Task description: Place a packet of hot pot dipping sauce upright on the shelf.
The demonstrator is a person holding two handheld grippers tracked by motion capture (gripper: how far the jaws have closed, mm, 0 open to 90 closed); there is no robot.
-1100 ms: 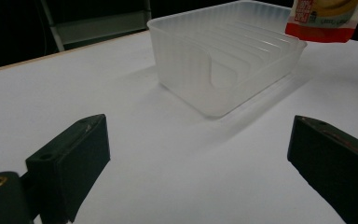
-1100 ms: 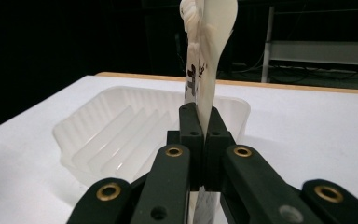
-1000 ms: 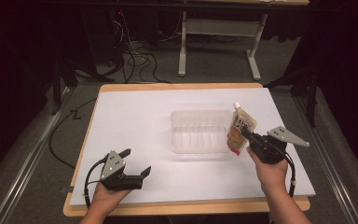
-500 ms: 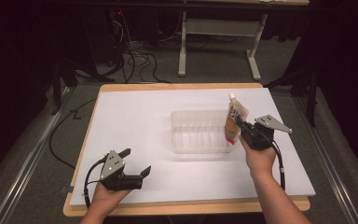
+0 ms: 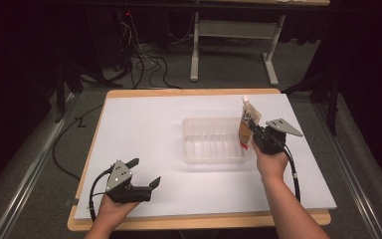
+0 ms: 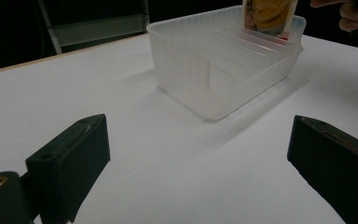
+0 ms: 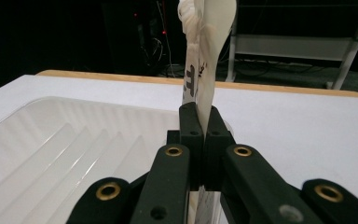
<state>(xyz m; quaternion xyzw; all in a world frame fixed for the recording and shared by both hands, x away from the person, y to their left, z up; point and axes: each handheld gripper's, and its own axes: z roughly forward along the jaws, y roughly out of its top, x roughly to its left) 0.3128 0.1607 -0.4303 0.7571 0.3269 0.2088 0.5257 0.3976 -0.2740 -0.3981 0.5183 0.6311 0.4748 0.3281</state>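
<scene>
Item 1, surroundings. I see a white table [image 5: 144,124] with a wooden edge. A clear plastic bin [image 5: 213,142] with ribbed slots sits just ahead of my right gripper [image 5: 252,133] and well ahead of, and to the right of, my left gripper [image 5: 144,174]. Beyond the table stand a desk frame [image 5: 231,30] and a tangle of floor cables [image 5: 139,59]. Nothing lies between the open left fingers and the bin; bare tabletop separates them.

Item 2, change. Against the earlier pictures, my right hand [image 5: 271,162] has carried the pouch [image 5: 247,124] leftward, from beside the bin's right end to over its right edge, and slightly lower. The left gripper has stayed put near the front left of the table.

Item 3, fingers. Right gripper: fingers [image 7: 190,126] pressed together on the pouch, a flat yellow and white sachet with a white spout on top. It stands upright, gripped at its lower half, the spout rising above the fingertips. In the left gripper view its lower end hangs at the bin's far right end; I cannot tell whether it touches the bin. Left gripper: fingers [image 6: 70,158] spread wide apart, holding nothing, low over the table, pointing toward the bin.
</scene>
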